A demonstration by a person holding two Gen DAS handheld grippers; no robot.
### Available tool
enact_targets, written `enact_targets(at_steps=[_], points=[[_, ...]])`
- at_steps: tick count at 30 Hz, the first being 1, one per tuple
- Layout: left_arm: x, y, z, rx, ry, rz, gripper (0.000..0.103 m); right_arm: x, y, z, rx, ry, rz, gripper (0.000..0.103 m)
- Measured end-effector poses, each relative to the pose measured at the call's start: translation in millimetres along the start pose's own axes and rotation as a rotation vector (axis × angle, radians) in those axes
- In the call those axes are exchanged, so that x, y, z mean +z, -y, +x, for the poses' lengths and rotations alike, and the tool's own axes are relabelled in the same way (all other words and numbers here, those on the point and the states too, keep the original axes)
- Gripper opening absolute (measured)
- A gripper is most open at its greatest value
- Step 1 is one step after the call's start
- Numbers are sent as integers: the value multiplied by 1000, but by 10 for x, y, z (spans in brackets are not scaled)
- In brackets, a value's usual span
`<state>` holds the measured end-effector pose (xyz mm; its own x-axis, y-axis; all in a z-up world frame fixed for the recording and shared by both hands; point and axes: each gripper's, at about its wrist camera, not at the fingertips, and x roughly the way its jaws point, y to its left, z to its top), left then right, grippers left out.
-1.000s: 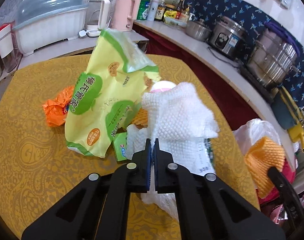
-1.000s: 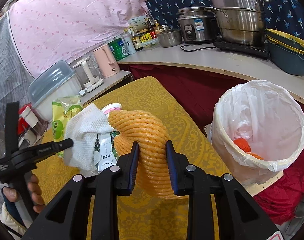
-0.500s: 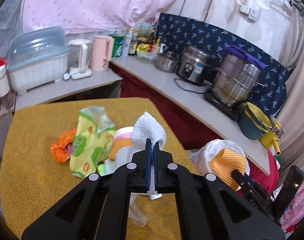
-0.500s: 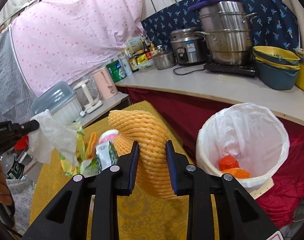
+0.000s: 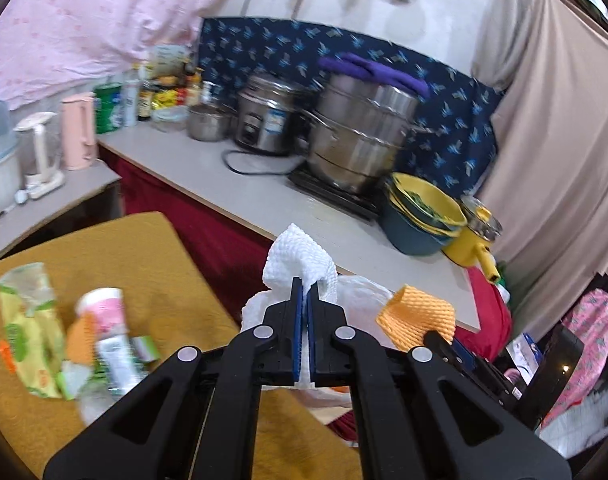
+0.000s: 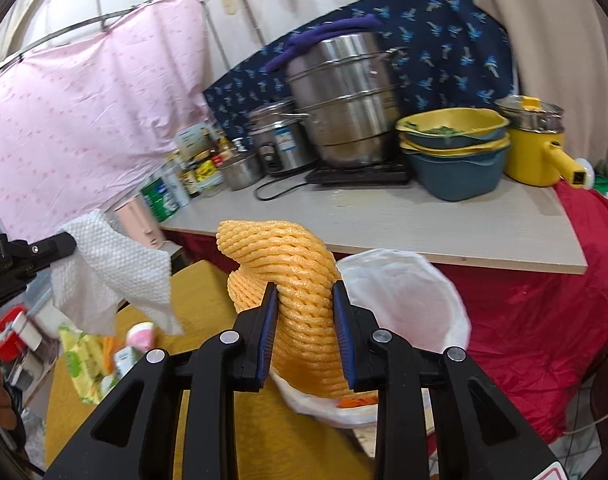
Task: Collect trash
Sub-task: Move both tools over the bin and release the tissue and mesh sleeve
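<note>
Left tongs (image 5: 303, 280) are clenched tight on a white paper towel (image 5: 300, 256), pinched at bottom centre of the left wrist view, the sheet puffing up above the tips. In the right wrist view that same towel (image 6: 116, 272) hangs off the left tongs (image 6: 70, 245) at the left edge, up in the air above the yellow desk (image 6: 208, 292).

Right tongs (image 6: 304, 292) are gripping an orange foam net (image 6: 288, 272), squeezed between the blue pads (image 6: 266, 320), the net twisting upward out of the grip at centre frame. From the left wrist view the net (image 5: 418, 312) shows at lower right, with the right tongs (image 5: 438, 338) just under it.

Right behind the net sits the bin lined with a white bag (image 6: 408, 292), just right of centre, off the desk's edge; something orange (image 6: 358, 401) peeks from inside it, low down. In the left view the bag (image 5: 360, 304) shows pale behind the towel.

Back on the desk (image 5: 144, 264), lower left, a blurred heap: a yellow-green snack bag (image 5: 28, 320), a pink-and-white cup (image 5: 102, 308), small green wrappers (image 5: 144, 350).

Further out, the grey counter (image 5: 264, 196) carries a tall steel steamer (image 5: 360, 140), a rice cooker (image 5: 264, 120), stacked yellow and blue basins (image 5: 420, 212) and a yellow pot (image 5: 476, 240). Pink sheet (image 6: 84, 128) hangs upper left.
</note>
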<state>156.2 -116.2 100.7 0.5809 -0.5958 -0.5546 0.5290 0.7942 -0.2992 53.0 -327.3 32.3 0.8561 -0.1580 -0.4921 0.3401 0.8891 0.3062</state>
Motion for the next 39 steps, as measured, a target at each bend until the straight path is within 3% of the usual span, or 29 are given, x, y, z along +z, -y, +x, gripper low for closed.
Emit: enact_targets(at_steps=[8,13,19,22,24,27,39], points=[[-228,486,881,-65,-120,60,2,-6,611,291,-94,-32,62,26],[-380,561,1333,-68,-186,74,2,-54,821,493,-108,-58,97,26],[-497,534,1589,-69,-225,71,4,-116,852,744,-105,-85,98,30],[-504,482,1627,-59,-229,61,26,-114,808,805,-106,-79,92,45],[-490,452,1596,-41,-207,57,45,-100,757,832,-95,-76,88,48],[-460,386,1513,-24,-178,57,56,-71,670,854,-83,-71,77,51],[-383,90,1092,51,-110,28,65,21,253,631,-39,-35,33,62]])
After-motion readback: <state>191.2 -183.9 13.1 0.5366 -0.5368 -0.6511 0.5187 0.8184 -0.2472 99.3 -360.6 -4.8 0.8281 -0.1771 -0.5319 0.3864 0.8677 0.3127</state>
